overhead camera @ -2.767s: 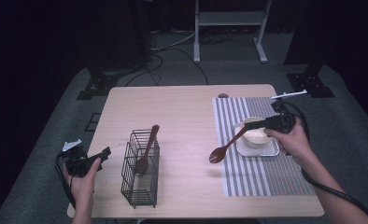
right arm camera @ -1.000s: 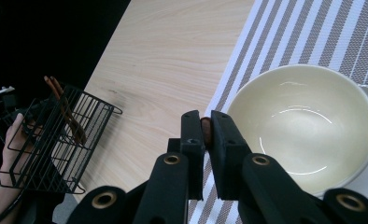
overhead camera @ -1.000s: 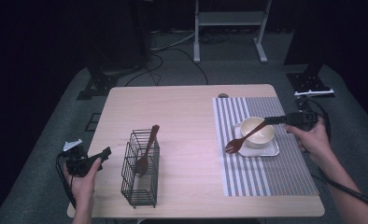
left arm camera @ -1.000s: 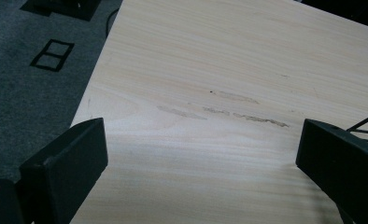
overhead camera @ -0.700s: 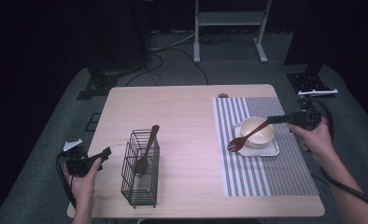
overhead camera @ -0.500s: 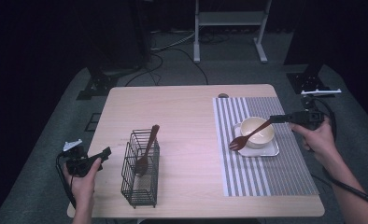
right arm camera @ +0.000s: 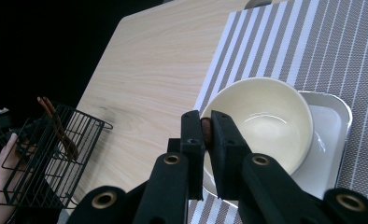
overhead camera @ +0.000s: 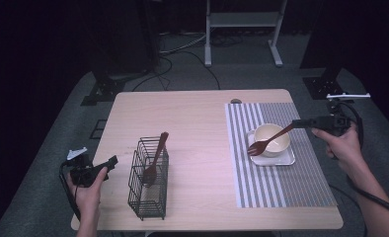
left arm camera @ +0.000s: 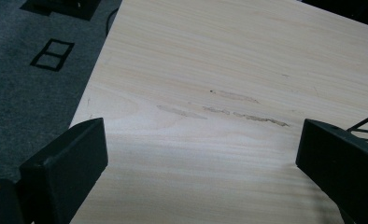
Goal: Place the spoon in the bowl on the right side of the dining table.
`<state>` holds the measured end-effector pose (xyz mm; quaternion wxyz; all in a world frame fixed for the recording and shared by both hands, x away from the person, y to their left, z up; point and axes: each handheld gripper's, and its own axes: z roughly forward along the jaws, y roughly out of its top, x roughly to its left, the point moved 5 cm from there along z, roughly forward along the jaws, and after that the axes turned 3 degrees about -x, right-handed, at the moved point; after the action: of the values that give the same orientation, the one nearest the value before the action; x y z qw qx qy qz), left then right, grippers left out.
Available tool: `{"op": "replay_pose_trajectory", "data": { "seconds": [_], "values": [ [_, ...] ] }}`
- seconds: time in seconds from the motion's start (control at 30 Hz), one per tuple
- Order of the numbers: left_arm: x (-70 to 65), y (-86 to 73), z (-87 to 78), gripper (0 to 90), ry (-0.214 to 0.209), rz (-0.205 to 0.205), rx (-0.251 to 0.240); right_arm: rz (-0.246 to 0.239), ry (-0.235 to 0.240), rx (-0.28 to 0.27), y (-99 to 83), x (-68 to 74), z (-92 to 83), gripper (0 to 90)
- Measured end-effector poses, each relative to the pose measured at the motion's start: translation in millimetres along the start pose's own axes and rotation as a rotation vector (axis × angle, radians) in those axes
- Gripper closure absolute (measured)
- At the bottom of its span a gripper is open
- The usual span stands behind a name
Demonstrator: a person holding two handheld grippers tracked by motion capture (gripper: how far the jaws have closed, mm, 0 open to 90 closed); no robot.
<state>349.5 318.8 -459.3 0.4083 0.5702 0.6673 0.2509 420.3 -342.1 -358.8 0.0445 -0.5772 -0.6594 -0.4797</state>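
Observation:
My right gripper (overhead camera: pixel 298 123) hovers at the table's right edge, shut on the handle end of a brown wooden fork (overhead camera: pixel 269 138). The fork slants down to the left across a cream bowl (overhead camera: pixel 274 133), its head over the bowl's front left rim. The bowl stands on a small metal tray (overhead camera: pixel 287 159). In the right gripper view the jaws (right arm camera: pixel 205 123) pinch the brown handle tip (right arm camera: pixel 206 131) above the bowl (right arm camera: pixel 266 116). My left gripper (overhead camera: pixel 111 161) is open at the table's left front edge, and nothing lies between its jaws (left arm camera: pixel 196 154).
A black wire basket (overhead camera: pixel 148 182) with a wooden spoon (overhead camera: pixel 156 157) stands at the front left, close to the left gripper. A grey striped placemat (overhead camera: pixel 281 190) lies under the tray. Bare wood (overhead camera: pixel 192 128) spans the table's middle.
The right gripper has drawn the fork to the right, so its head went from over the placemat beside the tray to the bowl's front left rim. The left gripper has not moved.

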Motion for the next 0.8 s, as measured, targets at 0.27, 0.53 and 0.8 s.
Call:
{"op": "replay_pose_trajectory", "data": {
  "seconds": [0.27,0.53,0.8],
  "values": [
    [0.1,0.0,0.1,1.2,0.0,0.001,0.001,0.012,-0.013,-0.024,4.6,-4.9,-9.0,83.7],
    [-0.5,-0.3,0.4,1.2,0.001,0.002,0.001,0.031,-0.022,-0.053,7.3,-11.6,-17.9,83.7],
    [-1.0,-0.6,0.9,1.2,0.001,0.004,0.003,0.051,-0.032,-0.075,9.3,-19.3,-24.5,83.7]
  ]
}}
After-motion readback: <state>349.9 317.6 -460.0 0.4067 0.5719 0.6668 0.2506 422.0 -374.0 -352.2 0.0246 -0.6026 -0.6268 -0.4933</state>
